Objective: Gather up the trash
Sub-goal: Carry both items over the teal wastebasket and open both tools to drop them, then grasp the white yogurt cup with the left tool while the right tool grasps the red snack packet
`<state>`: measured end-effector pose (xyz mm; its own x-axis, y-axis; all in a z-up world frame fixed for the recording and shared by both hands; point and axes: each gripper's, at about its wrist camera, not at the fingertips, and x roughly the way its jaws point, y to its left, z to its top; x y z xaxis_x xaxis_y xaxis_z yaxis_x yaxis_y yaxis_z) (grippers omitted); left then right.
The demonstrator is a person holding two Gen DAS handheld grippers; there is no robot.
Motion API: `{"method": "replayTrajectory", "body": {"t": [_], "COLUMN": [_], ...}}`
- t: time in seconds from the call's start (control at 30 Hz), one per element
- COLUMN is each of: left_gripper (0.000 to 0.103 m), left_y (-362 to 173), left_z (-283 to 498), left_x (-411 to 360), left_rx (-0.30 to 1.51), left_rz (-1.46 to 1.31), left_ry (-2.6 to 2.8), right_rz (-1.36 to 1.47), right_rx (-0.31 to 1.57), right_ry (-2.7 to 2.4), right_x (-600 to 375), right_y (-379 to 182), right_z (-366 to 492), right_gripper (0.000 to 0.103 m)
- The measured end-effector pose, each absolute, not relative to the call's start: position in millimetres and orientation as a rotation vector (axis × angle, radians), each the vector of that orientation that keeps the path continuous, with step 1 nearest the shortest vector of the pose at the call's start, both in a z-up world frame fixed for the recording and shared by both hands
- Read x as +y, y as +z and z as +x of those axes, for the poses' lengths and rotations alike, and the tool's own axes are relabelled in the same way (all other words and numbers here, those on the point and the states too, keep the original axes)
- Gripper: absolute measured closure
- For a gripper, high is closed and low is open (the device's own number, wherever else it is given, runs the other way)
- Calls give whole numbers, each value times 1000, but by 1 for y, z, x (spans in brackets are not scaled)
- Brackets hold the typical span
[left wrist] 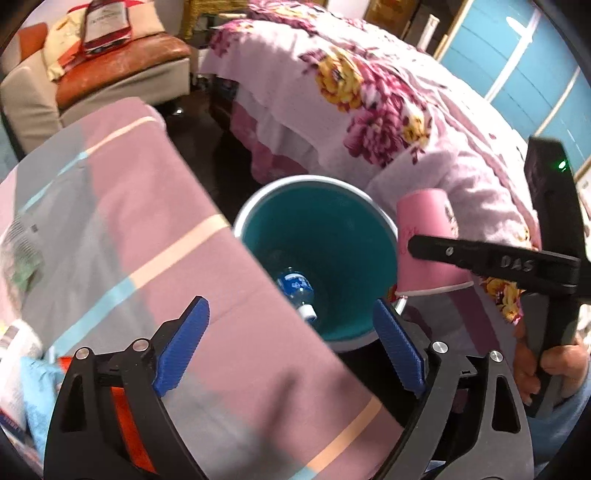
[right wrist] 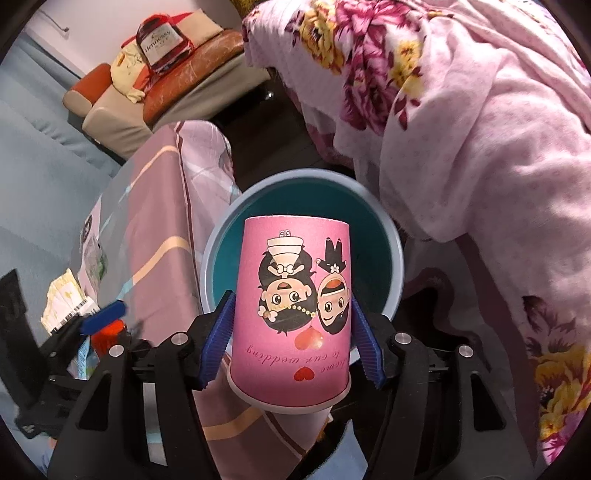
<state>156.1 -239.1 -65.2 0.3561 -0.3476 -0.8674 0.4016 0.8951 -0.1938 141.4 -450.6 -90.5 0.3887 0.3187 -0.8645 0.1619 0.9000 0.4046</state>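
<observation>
The pink paper cup (right wrist: 293,314) sits upside down between the blue pads of my right gripper (right wrist: 291,339), rim toward the camera, its cartoon couple and wedding lettering inverted. Both pads (right wrist: 218,347) press on its sides, so I have it clamped at a middling width. From the right wrist view the cup hangs directly over the mouth of the teal bin (right wrist: 391,258), whose pale rim rings it from behind. In the left wrist view the same cup (left wrist: 424,236) shows at the bin's right edge, one black finger of the right gripper (left wrist: 491,258) lying across it, and a hand (left wrist: 546,365) grips the handle below.

My left gripper (left wrist: 291,350) is spread wide with nothing between its blue pads (left wrist: 184,343); it hovers over the striped pink cloth (left wrist: 147,221) just beside the bin (left wrist: 317,229). Down at the bottom of the bin lies a plastic bottle (left wrist: 297,291) with a blue label and a white cap.

The bin stands on dark floor between the striped cloth and a bed draped in a flowered pink blanket (left wrist: 369,92). Papers (right wrist: 66,299) lie on the cloth's far left. Farther back is an orange-cushioned seat (left wrist: 122,62) with a red and white box (left wrist: 107,26) on it.
</observation>
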Motion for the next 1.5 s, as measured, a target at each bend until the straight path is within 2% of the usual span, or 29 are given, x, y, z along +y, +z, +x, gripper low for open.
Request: {"method": "replayTrajectory", "body": {"t": [0.17,0.23,0.27,0.6,0.83,1.03,1.4,1.5], "left_gripper": [12,12,12,12,11,11,12,15], "left_y": [-50,-44,-41,-14,2,-7,-24,-28], "left_z": [148,145,143,125,120,124,127,128], "left_x": [-212,-203,-198,-136,-72,-27,-2,-1], "left_rx": [1084,1073,1065,1003,967,994,1028,1036], "left_rz": [23,14,12,4,19,-3,-4,6], "left_ry": [-454,-447,-441,-363,-256,-183,-177,-181], "right_rz": [456,453,452,396,364,330,292,295], "right_rx": [1197,1195,1192,1199,1241,1269,1322,1338], "right_ry": [117,113,109,138,199,248,291,299], "right_x": [-435,-430,-427,-385,-341,-300,-254,-245], "right_y": [-89,-85,-81,-53,-44,-40,-49,-55], "right_z": [142,140,139,129,126,125,132,135], "right_gripper": [42,39,33,26,24,24,24,24]}}
